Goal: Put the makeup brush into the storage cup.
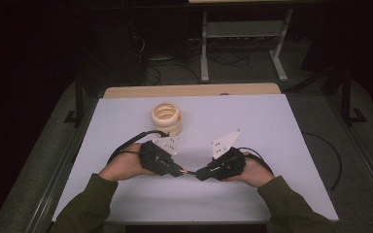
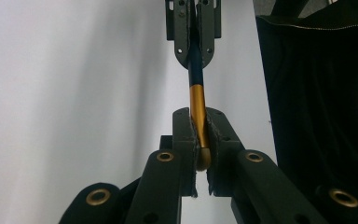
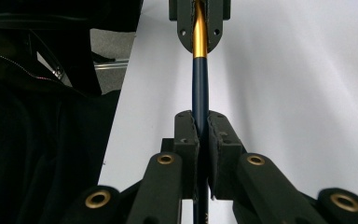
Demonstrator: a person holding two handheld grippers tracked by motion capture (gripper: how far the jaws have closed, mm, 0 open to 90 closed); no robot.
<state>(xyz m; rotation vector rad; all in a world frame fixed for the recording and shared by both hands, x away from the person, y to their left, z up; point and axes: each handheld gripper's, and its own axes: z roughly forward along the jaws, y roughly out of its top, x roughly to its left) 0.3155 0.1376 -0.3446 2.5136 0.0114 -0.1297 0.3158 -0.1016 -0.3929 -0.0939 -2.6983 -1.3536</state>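
Observation:
A slim pen [image 1: 190,172], one end gold and the other dark blue, hangs level just above the white table [image 1: 272,136], bridging my two grippers. My left gripper [image 1: 179,171] is shut on the gold end; in the left gripper view the pads clamp the gold tip [image 2: 200,140], and the pen [image 2: 197,95] runs on to the right gripper [image 2: 193,32] facing it. My right gripper [image 1: 200,173] is shut on the dark blue end. In the right gripper view its jaws [image 3: 203,135] pinch the blue barrel [image 3: 200,84], and the left gripper [image 3: 199,18] holds the gold part.
A cream ribbed, ring-shaped holder [image 1: 166,118] stands on the table just behind my left gripper. A wooden strip [image 1: 189,90] edges the table's far side. Beyond it are a metal stand [image 1: 243,43] and cables on the floor. Dark green sleeves [image 1: 87,204] enter from the bottom.

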